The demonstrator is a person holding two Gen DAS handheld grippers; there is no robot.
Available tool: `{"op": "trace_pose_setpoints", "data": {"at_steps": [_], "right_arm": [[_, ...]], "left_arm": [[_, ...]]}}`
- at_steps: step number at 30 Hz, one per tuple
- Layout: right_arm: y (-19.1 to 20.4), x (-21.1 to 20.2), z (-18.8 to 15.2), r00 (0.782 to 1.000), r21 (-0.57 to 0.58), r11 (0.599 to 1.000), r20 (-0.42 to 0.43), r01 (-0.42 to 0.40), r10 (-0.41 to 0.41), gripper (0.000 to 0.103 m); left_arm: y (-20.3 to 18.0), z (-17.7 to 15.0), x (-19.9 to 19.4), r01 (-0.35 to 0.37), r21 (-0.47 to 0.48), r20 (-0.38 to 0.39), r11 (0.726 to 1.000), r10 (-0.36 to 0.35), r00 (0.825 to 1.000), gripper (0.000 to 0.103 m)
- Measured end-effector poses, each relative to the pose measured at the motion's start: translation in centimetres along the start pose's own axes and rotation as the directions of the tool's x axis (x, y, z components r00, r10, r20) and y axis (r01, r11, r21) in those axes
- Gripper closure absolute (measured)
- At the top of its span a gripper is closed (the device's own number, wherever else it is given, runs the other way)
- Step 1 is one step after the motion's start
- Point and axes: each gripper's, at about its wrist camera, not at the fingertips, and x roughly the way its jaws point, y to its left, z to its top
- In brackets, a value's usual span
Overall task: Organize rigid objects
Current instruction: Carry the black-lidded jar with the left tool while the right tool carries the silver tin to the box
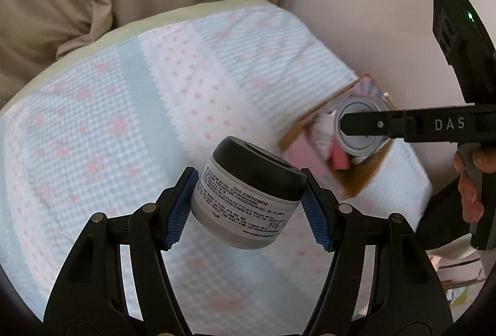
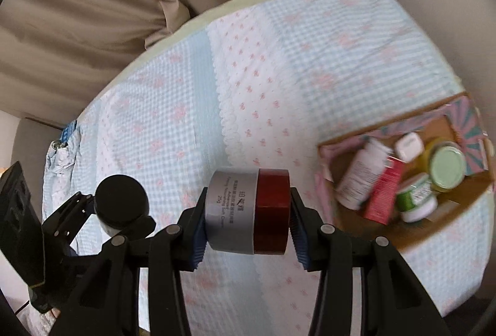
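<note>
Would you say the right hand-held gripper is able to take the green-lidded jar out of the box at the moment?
Probably not yet: the right hand-held gripper is shut on a silver jar with a red lid, so it has no free grip. The green-lidded jar itself sits uncovered in the open cardboard box.

The left tool (image 1: pixel 248 205) carries a grey jar with a black lid (image 1: pixel 248 196) above the pale checked quilt on the bed (image 1: pixel 124 125). From it, the open cardboard box (image 1: pixel 365 177) lies on the quilt at two o'clock, with the right tool's (image 2: pixel 246 212) silver jar with a dark red lid (image 2: pixel 248 210) over it. In the right wrist view the box (image 2: pixel 443 221) sits at three o'clock, holding a white bottle (image 2: pixel 361 174), a red carton (image 2: pixel 386 193), a green-lidded jar (image 2: pixel 446 168) and a small white tub (image 2: pixel 417 198); the left tool lies at nine o'clock.
</note>
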Motion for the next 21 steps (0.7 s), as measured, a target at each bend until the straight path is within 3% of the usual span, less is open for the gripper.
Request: {"op": "trace_pose_setpoints", "data": {"at_steps": [5,12,21], "right_arm": [[-3.4,-4.2,-1.2,1.0,0.027,1.0,0.025,-0.005,0.004,0.061],[-11.1,-8.2,-1.8,1.0,0.078,0.997,0.021,-0.023,0.021,0.061],[-21.1,-9.0,0.8,1.0,0.097,0.995,-0.018,-0.01,0.012,0.061]], "left_arm": [[-4.7,0.5,-0.7,-0.003,0.005,0.018,1.0,0.003,1.0,0.04],[-11.0,1.2,0.8,-0.008,-0.057,0.024,0.998,0.009,1.0,0.04],[-18.5,3.2,8.3,0.003,-0.115,-0.035,0.993,-0.007,0.999,0.04]]}}
